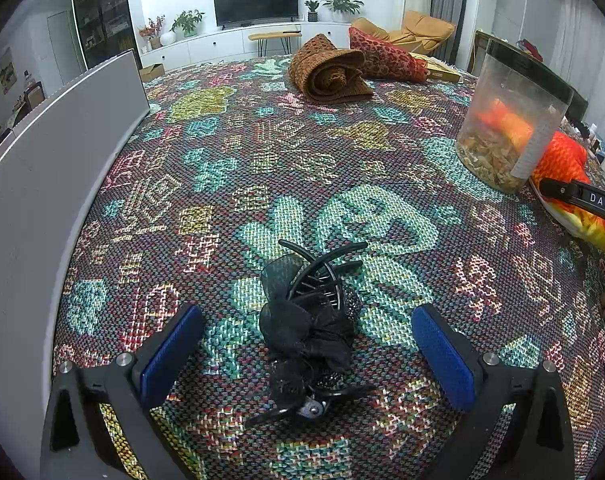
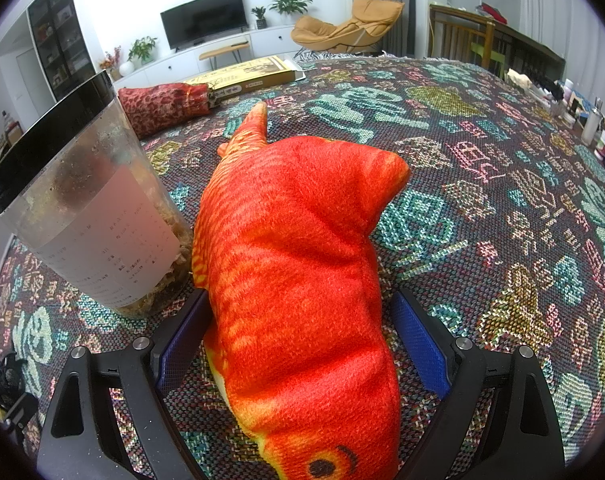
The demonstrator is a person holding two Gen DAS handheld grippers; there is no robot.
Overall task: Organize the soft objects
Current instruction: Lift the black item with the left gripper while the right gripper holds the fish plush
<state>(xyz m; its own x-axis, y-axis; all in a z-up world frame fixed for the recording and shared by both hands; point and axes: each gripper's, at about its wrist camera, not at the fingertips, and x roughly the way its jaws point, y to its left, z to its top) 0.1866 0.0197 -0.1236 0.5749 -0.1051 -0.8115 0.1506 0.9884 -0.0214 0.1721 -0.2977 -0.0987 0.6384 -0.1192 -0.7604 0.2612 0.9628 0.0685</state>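
Straddling a black hair clip (image 1: 308,334) on the woven cloth (image 1: 206,184): left gripper (image 1: 307,344), blue pads wide apart, touching nothing. Bracketing the orange plush fish (image 2: 298,280) beside a clear jar (image 2: 90,216): right gripper (image 2: 300,344), fingers spread, not visibly squeezing.

"DAS" on right hand-held gripper (image 1: 582,196), jar label (image 2: 102,240) txt too small to read
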